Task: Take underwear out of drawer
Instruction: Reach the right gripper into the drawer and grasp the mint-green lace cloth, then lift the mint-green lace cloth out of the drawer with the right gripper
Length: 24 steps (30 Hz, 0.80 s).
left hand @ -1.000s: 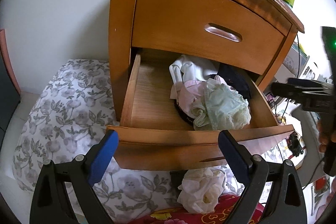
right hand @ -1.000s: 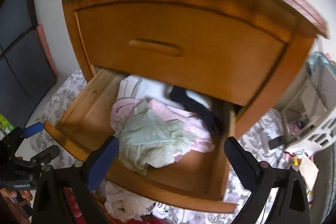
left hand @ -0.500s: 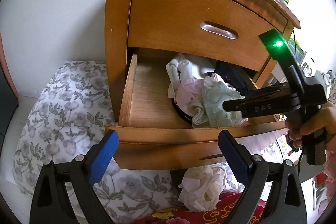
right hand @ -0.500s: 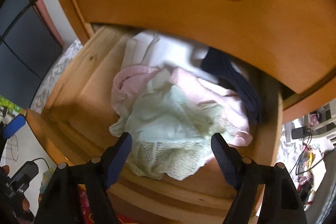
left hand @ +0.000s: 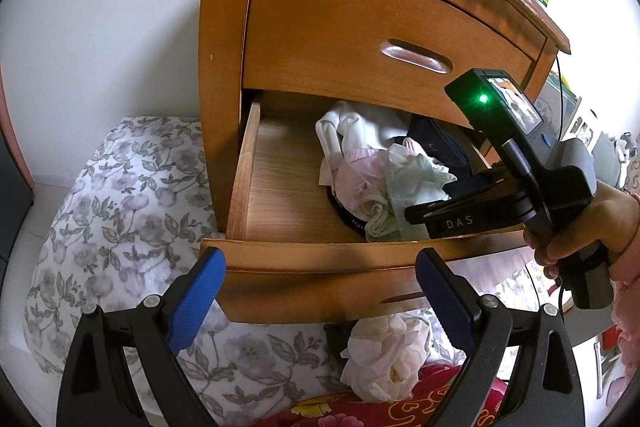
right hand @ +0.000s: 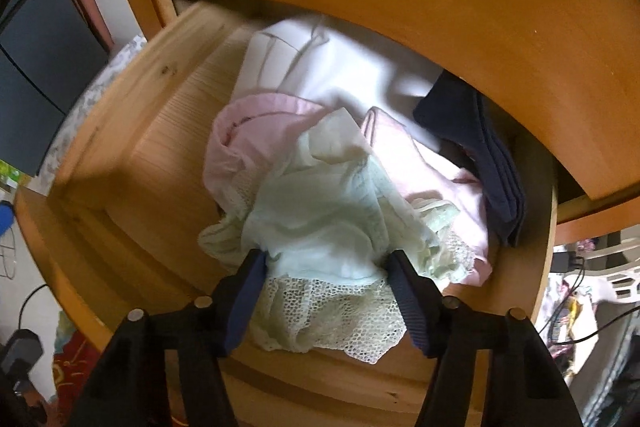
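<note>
Right now your right gripper point(right hand: 324, 263) points steeply down into the open lower drawer point(right hand: 120, 163), and its jaws are closing with the pale green underwear point(right hand: 320, 219) bunched between them; both blue pads point(right hand: 250, 291) already touch the fabric at its near edge, and the lacy hem hangs just below the fingertips. That green piece sits on top of the pile, with pink underwear point(right hand: 248, 139) just beyond and to either side of your fingertips, a white garment point(right hand: 328, 67) farther back, and a folded navy garment point(right hand: 480, 147) off to the right against the drawer wall. Your left gripper point(left hand: 320, 291) hangs in front of the drawer's front panel point(left hand: 320, 267), jaws wide apart and holding nothing, well short of the clothes.
</note>
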Each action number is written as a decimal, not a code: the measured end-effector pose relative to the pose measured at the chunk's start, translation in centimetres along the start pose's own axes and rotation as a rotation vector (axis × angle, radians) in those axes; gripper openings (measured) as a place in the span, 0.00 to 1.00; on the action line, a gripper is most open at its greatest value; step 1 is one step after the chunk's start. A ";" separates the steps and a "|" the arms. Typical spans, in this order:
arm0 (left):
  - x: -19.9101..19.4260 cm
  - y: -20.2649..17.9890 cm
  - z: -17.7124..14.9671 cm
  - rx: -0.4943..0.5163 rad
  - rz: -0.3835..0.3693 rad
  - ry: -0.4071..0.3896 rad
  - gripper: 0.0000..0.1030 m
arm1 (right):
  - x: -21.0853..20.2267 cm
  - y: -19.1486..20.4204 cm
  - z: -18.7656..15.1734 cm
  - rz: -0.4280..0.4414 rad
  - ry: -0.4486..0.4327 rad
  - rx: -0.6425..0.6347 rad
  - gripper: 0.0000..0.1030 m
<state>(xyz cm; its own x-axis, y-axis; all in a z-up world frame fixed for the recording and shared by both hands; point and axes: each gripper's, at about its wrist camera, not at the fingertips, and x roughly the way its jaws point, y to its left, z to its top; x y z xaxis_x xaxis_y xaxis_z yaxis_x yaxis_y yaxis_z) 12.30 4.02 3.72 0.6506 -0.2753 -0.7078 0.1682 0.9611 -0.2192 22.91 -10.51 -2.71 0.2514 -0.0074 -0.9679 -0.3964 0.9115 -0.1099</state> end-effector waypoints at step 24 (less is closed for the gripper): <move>-0.2 0.2 -0.4 -0.018 0.014 0.038 0.93 | -5.1 -5.4 -2.6 0.001 -0.119 0.143 0.13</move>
<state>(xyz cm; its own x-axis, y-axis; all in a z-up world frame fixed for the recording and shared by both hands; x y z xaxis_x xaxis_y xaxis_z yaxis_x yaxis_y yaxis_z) 11.93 4.24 3.52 0.6243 -0.2625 -0.7358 0.1455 0.9644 -0.2206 21.51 -16.44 2.20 0.3571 0.0345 -0.9334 -0.2692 0.9607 -0.0675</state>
